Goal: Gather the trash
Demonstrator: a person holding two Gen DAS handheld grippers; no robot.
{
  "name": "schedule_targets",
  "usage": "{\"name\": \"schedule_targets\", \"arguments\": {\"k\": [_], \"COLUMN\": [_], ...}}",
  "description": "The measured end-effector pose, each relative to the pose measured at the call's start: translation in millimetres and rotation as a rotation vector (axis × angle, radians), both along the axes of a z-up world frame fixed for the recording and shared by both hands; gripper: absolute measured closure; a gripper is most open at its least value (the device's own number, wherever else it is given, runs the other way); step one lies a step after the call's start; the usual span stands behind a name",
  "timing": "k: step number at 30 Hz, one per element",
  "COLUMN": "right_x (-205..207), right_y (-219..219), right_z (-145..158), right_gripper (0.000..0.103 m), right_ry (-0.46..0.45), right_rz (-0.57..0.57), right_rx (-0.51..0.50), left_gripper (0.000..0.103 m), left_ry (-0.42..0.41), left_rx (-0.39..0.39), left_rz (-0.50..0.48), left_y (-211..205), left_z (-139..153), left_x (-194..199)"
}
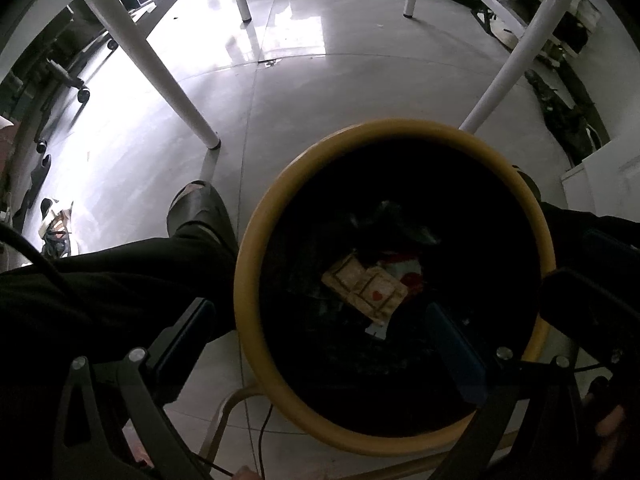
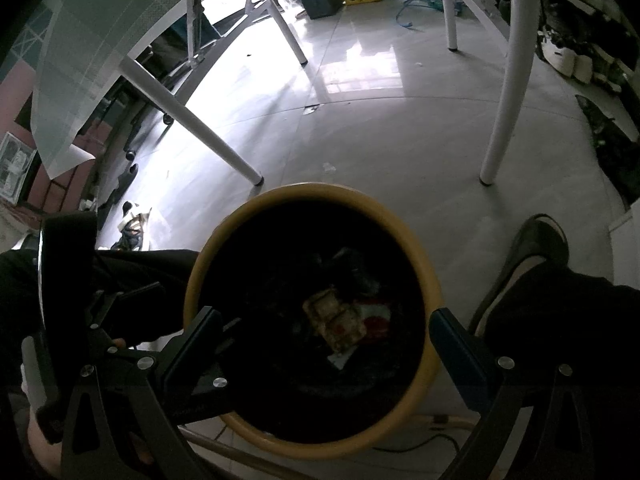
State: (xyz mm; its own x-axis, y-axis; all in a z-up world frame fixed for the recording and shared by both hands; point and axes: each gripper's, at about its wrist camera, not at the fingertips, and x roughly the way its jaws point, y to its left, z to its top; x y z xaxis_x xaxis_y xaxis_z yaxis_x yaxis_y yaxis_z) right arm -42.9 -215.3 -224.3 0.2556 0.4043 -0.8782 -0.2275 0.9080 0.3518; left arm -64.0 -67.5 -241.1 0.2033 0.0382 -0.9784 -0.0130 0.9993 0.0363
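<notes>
One bin, two grippers, two shoes, four table legs

A single yellow-rimmed bin (image 2: pixel 424 276) sits at 6 o'clock with one tan wrapper (image 2: pixel 334 322) inside; two grippers (image 2: pixel 326 340) (image 1: pixel 316 336) gape over it, four white table legs (image 1: pixel 136 52) span 10 to 2 o'clock, and two shoes (image 1: pixel 198 208) flank the bin.

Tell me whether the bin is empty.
Not empty: a tan wrapper with a red heart and other scraps lie at the bottom of the bin.

Black trousers (image 1: pixel 120 272), dark shoes (image 2: pixel 536 248); black linkage gripper (image 2: pixel 324 344) with blue pads, silver screws.
</notes>
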Motion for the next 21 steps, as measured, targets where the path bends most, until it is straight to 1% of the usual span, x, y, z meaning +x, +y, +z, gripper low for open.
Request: {"name": "schedule_targets", "arguments": {"k": [8,21], "right_x": [0.3,0.1], "right_y": [0.0,1.6], "right_z": [-0.1,-0.1], "right_gripper": [0.0,0.0], "right_ry": [0.001,0.003], "right_rz": [0.001,0.002], "right_rx": [0.001,0.003], "left_gripper": [0.001,0.001], "left_ry": [0.0,0.006], "left_rx": [0.013,0.012], "left_rz": [-0.002,-0.007], "left_y": [-1.7,-1.7], "left_z": [-0.4,-0.7], "left_x": [-0.4,0.0]}}
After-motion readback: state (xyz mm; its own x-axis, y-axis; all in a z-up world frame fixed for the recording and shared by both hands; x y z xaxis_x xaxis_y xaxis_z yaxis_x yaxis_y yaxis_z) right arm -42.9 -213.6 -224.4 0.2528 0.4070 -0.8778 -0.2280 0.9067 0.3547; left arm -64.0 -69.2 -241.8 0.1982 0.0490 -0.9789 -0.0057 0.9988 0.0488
